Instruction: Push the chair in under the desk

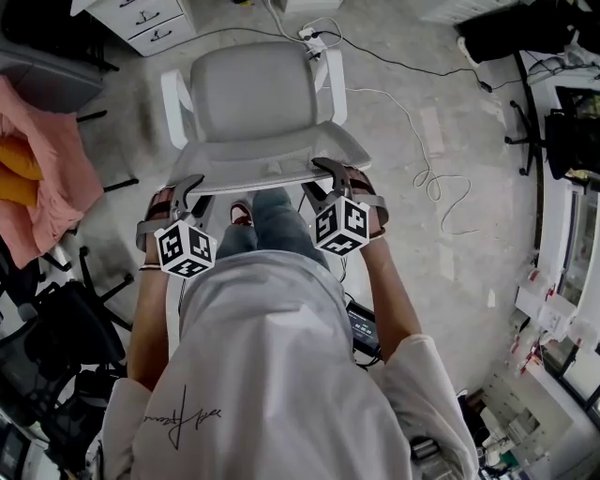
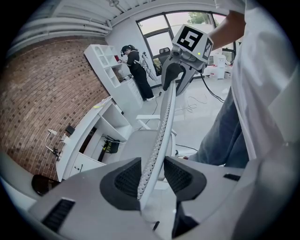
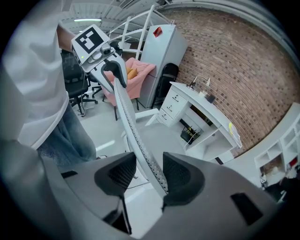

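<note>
1. Head view: the chair (image 1: 258, 94) stands on the floor right in front of me. Its seat faces the drawers (image 1: 145, 21) at the top edge and its backrest (image 1: 272, 167) is nearest me. The left gripper (image 1: 190, 186) and right gripper (image 1: 328, 173) both sit on the backrest's top rim, one near each end. My guess is that's on purpose, so the push goes in straight and the chair doesn't swivel. Count here: one chair, two armrests (image 1: 175, 108), two grippers, and one loose cable (image 1: 427, 173) on the floor to the right of the chair.

2. Left gripper view: the jaws are apart and straddle the backrest's rim. The mesh edge runs up between them with a sliver of gap on either side, so it's not clamped. Makes sense to me, since a shove only needs the rim hooked, not squeezed. The desk (image 2: 83, 127) runs along the brick wall (image 2: 42, 93) beyond the seat, and the chair isn't under it yet. Count here: one desk, and one person (image 2: 137, 70) way back by the shelves (image 2: 110, 70).

3. Right gripper view: same deal. The jaws are apart with the rim between them, and it sits closer to the jaw on the desk side. It looks like it's leaning there rather than pinched. The desk is ahead on the right with the chair near it but clear of it, so I'd say most of the push is left.
</note>
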{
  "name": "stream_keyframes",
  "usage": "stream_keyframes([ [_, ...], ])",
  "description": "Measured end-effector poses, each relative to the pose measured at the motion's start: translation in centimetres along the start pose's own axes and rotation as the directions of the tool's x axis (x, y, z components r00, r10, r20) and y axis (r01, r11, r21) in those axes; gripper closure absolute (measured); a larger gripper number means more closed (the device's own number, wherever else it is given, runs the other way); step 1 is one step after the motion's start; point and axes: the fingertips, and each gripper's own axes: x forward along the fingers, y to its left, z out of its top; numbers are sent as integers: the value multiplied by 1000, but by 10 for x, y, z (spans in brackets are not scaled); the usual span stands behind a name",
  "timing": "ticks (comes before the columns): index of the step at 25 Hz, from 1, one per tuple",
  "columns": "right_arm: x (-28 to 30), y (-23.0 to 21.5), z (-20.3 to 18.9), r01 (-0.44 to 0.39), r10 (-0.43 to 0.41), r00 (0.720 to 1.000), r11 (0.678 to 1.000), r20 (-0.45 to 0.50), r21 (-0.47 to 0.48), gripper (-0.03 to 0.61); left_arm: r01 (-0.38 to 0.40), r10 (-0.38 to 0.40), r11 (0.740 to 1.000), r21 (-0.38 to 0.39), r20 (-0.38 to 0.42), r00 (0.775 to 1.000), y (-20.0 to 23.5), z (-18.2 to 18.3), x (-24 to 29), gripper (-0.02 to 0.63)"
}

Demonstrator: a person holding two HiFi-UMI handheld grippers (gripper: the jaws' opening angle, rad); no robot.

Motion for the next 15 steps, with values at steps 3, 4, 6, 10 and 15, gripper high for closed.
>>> stream_keyframes([
  [3,7,-9,6,9,-9,1000,1000,9,-4,385,-2,2,1000,-3,-11,1000,13,-1,5,465],
  [4,9,-12,8,12,-11,1000,1000,13,-6,385,-3,2,1000,-4,-14,1000,17,-2,7,465],
  [6,14,-19,12,16,-16,1000,1000,17,-11,385,-4,4,1000,-5,-20,1000,26,-2,10,465],
  [10,24,-37,18,17,-16,1000,1000,17,-16,385,-15,15,1000,-13,-22,1000,43,0,18,465],
  [15,34,-57,22,14,-14,1000,1000,19,-19,385,-25,25,999,-20,-22,999,62,4,29,464],
])
